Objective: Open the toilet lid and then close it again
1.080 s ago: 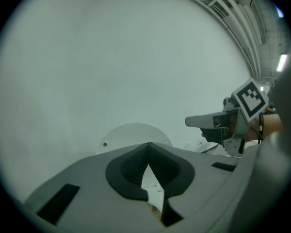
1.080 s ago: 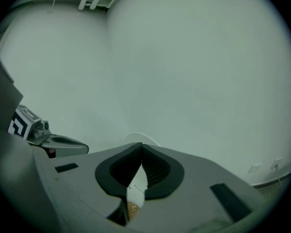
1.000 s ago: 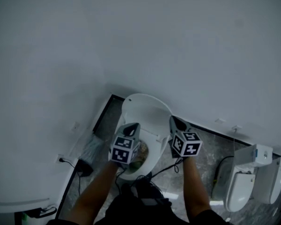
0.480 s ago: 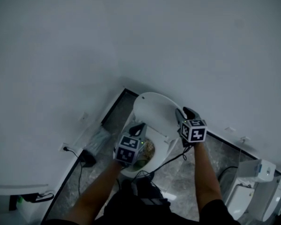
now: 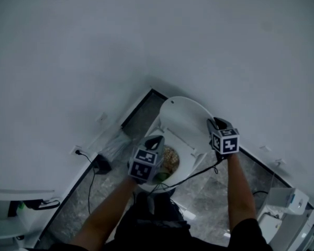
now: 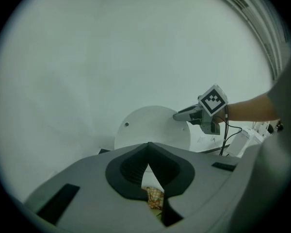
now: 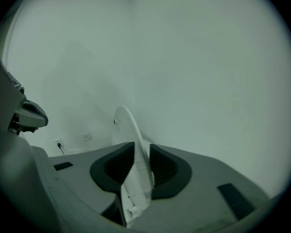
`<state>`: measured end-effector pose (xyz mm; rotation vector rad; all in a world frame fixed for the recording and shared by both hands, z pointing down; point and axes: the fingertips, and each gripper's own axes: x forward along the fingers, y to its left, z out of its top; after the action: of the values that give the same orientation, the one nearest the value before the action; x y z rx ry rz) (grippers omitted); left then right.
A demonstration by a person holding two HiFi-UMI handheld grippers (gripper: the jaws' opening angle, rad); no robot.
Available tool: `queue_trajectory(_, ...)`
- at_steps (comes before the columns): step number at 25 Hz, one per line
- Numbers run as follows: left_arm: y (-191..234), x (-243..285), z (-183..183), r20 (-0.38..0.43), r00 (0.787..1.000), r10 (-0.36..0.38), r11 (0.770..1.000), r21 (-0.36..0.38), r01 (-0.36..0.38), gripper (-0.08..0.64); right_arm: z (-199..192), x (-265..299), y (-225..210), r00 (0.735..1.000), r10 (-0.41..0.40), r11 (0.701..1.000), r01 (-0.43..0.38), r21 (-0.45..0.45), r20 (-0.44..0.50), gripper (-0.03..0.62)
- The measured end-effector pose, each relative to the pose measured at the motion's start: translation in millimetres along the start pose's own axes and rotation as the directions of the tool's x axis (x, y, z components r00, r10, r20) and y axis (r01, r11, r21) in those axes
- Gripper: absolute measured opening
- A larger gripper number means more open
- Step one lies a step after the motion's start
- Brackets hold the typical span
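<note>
The white toilet lid (image 5: 184, 120) stands raised against the wall, above the seat and bowl (image 5: 184, 163). My right gripper (image 5: 215, 122) is at the lid's right edge. In the right gripper view the lid (image 7: 128, 130) runs edge-on between the jaws of my right gripper (image 7: 138, 166); they are closing and both pads lie against it. My left gripper (image 5: 156, 140) hovers over the bowl's front, shut with nothing in it. In the left gripper view, my left gripper (image 6: 148, 158) points at the lid (image 6: 153, 127), with something patterned (image 6: 154, 198) in the bowl below.
White walls meet in a corner behind the toilet. A wall socket (image 5: 77, 151) with a plugged cable and a black box (image 5: 101, 164) sit on the left. Another white fixture (image 5: 290, 200) stands at the lower right. The floor (image 5: 199, 192) is dark grey stone.
Both grippers have come lower, the left nearer the bowl. The right gripper has rolled at the lid's right edge. The head view has swung, so the toilet shows further right.
</note>
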<state>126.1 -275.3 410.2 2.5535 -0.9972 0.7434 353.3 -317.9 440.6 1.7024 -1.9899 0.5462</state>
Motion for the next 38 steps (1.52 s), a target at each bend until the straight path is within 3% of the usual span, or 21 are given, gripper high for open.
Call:
queue_trajectory(1, 0, -1, -2, -0.003, 1.0, 0.003, 1.0, -0.003, -0.003, 0.008, 0, -2, -1, 1.0, -0.008, 1.0, 0.008, -0.009, 0.002, 0.086)
queue_trajectory(6, 4, -6, -13, -0.019, 1.0, 0.002, 1.0, -0.008, -0.002, 0.008, -2, -11, 13, 1.0, 0.016, 0.999, -0.016, -0.05, -0.003, 0.078)
queue_trajectory(19, 9, -51, -39, 0.006, 0.999, -0.051, 0.999, 0.002, 0.051, 0.008, -21, -47, 86, 1.0, 0.011, 0.996, -0.011, -0.089, -0.001, 0.081)
queue_trajectory(28, 8, -82, -77, -0.002, 0.998, -0.064, 0.998, 0.012, 0.064, 0.008, -53, -67, 142, 1.0, 0.005, 0.991, -0.007, -0.13, -0.008, 0.095)
queue_trajectory(38, 8, -102, -129, -0.018, 0.997, -0.082, 0.996, -0.028, 0.081, 0.009, -85, -79, 194, 0.999, -0.047, 0.98, 0.045, -0.193, -0.005, 0.1)
